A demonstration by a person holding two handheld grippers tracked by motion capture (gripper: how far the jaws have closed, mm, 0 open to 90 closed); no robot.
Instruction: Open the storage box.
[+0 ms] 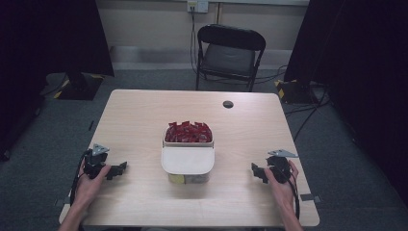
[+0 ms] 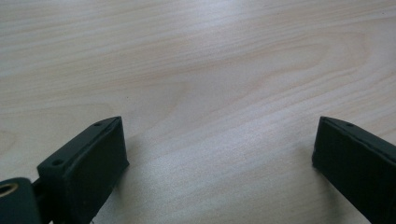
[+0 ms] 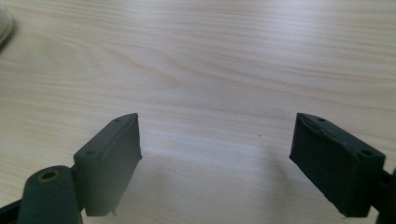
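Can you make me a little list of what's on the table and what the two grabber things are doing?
table: light wood
container: white box at the middle, its lid covering the near part
inside: red packets showing at the far end
left gripper: resting on the table left of the box, jaws open, holding nothing
right gripper: resting right of the box, jaws open, holding nothing
behind table: black folding chair

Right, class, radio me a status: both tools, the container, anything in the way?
Left tool open, empty, low over the light wooden table. Right tool likewise. Clear container of red packets, white lid partly on, untouched between them. Path clear.
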